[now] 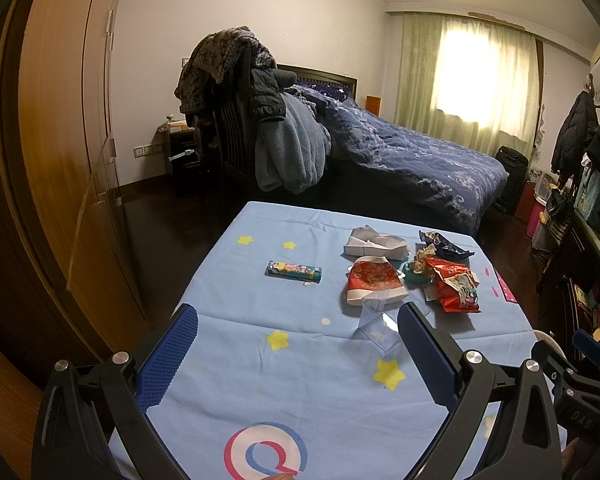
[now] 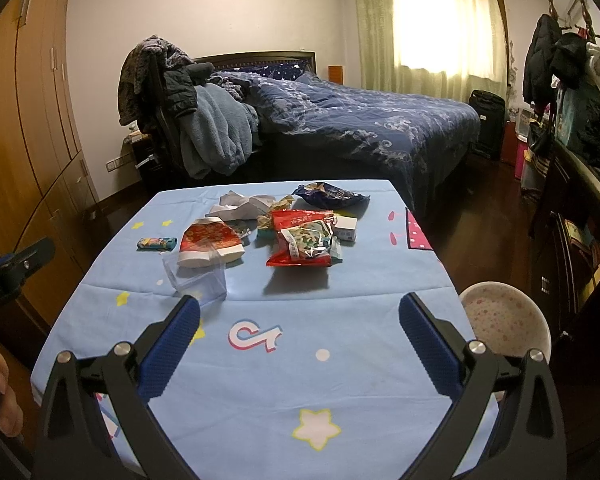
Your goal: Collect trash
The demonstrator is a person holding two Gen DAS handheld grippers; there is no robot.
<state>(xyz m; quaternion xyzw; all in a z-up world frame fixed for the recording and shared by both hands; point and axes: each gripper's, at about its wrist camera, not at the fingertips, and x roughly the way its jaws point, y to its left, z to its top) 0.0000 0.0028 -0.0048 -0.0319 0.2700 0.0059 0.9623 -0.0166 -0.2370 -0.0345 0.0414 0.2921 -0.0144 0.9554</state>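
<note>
Beside the clear box point(image 1: 374, 326), both grippers, left point(image 1: 298, 344) and right point(image 2: 300, 336), are being held released; its slick walls are risking a slip toward the red packet point(image 1: 374, 284).

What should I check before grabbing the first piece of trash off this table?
1. Left gripper open and empty: ok.
2. Right gripper open and empty: ok.
3. Clear plastic box nearest, nothing on top of it: ok.
4. Red snack bag reachable from above: ok.
5. White bin by the table's right edge, mouth unobstructed: ok.
6. Small colourful box counts as trash: cannot tell.
</note>
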